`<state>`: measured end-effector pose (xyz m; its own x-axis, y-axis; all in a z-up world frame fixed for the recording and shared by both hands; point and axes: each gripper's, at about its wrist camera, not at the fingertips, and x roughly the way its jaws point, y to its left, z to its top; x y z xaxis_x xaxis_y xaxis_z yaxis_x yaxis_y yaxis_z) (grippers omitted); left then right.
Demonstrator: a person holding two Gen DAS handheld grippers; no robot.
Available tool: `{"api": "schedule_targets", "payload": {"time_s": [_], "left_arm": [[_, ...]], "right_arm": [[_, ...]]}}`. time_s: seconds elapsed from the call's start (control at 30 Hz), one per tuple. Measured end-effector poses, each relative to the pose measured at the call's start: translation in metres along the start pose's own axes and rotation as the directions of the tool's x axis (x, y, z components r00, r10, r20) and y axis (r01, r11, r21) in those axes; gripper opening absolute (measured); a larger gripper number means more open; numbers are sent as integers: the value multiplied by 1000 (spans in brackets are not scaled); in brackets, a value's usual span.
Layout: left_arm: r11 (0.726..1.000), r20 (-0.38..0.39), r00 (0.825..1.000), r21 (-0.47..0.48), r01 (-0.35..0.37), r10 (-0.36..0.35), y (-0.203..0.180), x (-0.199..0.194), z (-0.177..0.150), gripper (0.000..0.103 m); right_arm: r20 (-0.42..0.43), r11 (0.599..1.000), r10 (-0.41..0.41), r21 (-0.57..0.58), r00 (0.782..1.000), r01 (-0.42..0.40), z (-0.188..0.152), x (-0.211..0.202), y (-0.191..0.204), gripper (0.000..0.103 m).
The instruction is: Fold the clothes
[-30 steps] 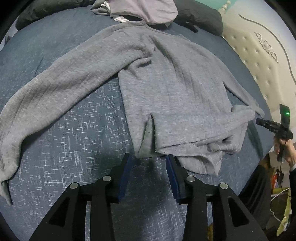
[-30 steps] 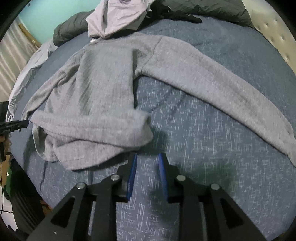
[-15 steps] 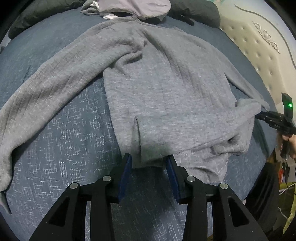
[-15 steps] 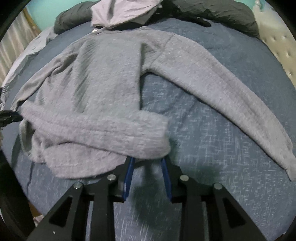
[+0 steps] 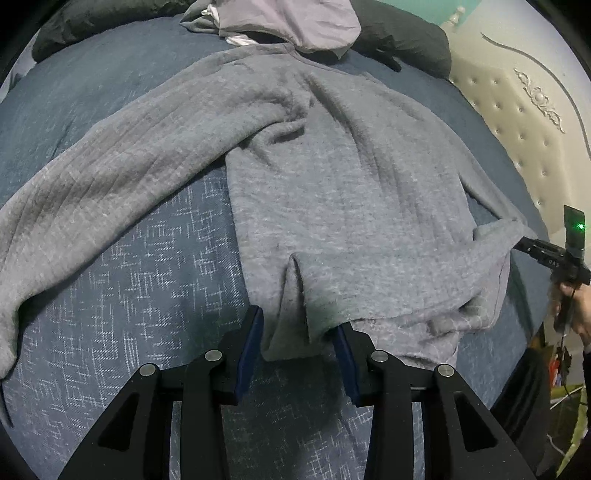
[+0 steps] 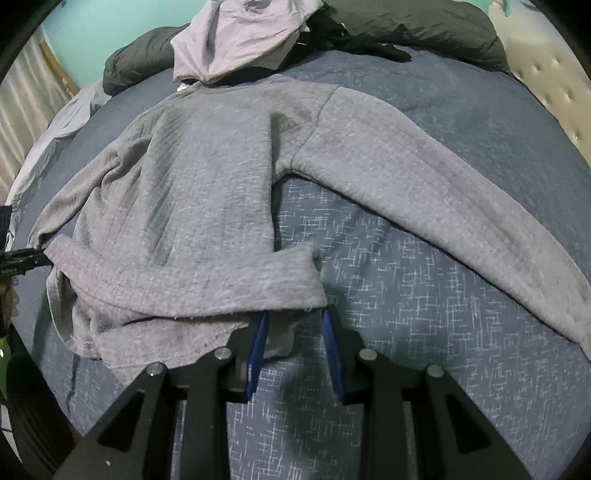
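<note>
One grey sweater [image 5: 332, 192] lies flat on the blue bedspread [image 5: 129, 295], one sleeve folded across its hem. Left gripper [image 5: 297, 354] angled down at the hem, jaws partly apart, a hem fold between the pads, no squeeze visible. Right gripper [image 6: 293, 350] angled down at the hem's other corner, jaws narrow, cloth between, not clamped. Lilac garment [image 6: 236, 40] beyond the collar.

Bed [image 5: 122, 295], blue patterned cover: grey sweater [image 5: 332, 206] spread flat; lilac garment [image 6: 236, 40] and dark clothing [image 6: 424, 33] at far edge.
</note>
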<state>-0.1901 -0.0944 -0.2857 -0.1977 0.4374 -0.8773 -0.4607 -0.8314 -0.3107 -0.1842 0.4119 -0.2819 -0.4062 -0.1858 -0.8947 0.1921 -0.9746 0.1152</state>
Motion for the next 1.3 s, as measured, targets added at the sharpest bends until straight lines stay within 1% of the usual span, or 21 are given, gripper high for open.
{"api": "schedule_targets", "payload": {"time_s": [0.1,0.17,0.2,0.23,0.27,0.3,0.33,0.43,0.53,0.7,0.9,0.93,1.0,1.07,1.1,1.13,1.17,1.2,1.23,1.27,1.3], "left_arm": [[1000,16,1000,14,5,-5,-8,7,5,34],[1000,20,1000,24,10,-10,-10,9,7,21],[1000,21,1000,28,10,-10,-13,10,8,18],[999,22,1000,32,10,-10,-13,10,9,13],[999,24,1000,38,9,-10,-13,11,9,10],[999,25,1000,44,8,-9,-13,11,9,8],[999,26,1000,50,5,-7,-14,10,9,6],[997,33,999,74,-6,3,-17,3,11,4],[995,48,999,96,-15,10,-22,-8,13,4],[990,78,997,137,-33,23,-32,-43,11,4],[981,108,992,176,-82,63,-38,-93,-7,4],[980,115,991,179,-86,66,-40,-100,-10,4],[980,119,990,178,-90,69,-41,-108,-15,4],[979,113,991,180,-93,74,-44,-109,-19,4],[979,109,991,182,-94,75,-45,-109,-21,4],[978,106,991,184,-94,76,-47,-108,-23,4],[978,105,992,184,-93,74,-49,-107,-24,4],[979,103,992,184,-92,74,-50,-105,-25,4],[979,102,992,184,-92,74,-50,-104,-26,4],[979,101,992,183,-91,73,-51,-103,-26,4],[979,101,992,182,-90,72,-51,-102,-26,4]], "right_arm": [[10,1000,0,-2,1000,0,1,4,-1,30],[15,1000,-2,5,1000,2,2,7,-4,29],[18,1000,0,6,1000,0,2,8,-5,27],[21,1000,4,7,1000,-4,3,9,-6,21],[24,1000,8,8,1000,-8,4,9,-6,15],[27,1000,9,7,1000,-9,4,9,-7,12],[32,1000,6,2,999,-6,5,8,-6,5],[48,1000,-2,-14,999,3,7,1,-5,0],[67,999,1,-32,998,1,8,-15,-2,0],[110,997,4,-80,994,5,5,-58,4,0],[160,991,3,-136,987,19,-5,-115,10,0],[165,991,14,-133,986,8,-7,-120,9,0],[165,993,65,-107,984,-48,-9,-126,4,0],[151,993,103,-77,983,-92,-13,-120,0,1],[131,994,101,-66,986,-93,-14,-112,0,2],[108,994,92,-62,990,-86,-15,-104,1,6],[83,995,72,-69,994,-67,-18,-93,4,14],[60,996,52,-80,997,-47,-20,-82,8,19],[40,995,35,-93,999,-31,-22,-72,11,27],[22,994,22,-104,1000,-19,-24,-61,14,30],[6,993,12,-114,1000,-11,-25,-52,16,30]]}}
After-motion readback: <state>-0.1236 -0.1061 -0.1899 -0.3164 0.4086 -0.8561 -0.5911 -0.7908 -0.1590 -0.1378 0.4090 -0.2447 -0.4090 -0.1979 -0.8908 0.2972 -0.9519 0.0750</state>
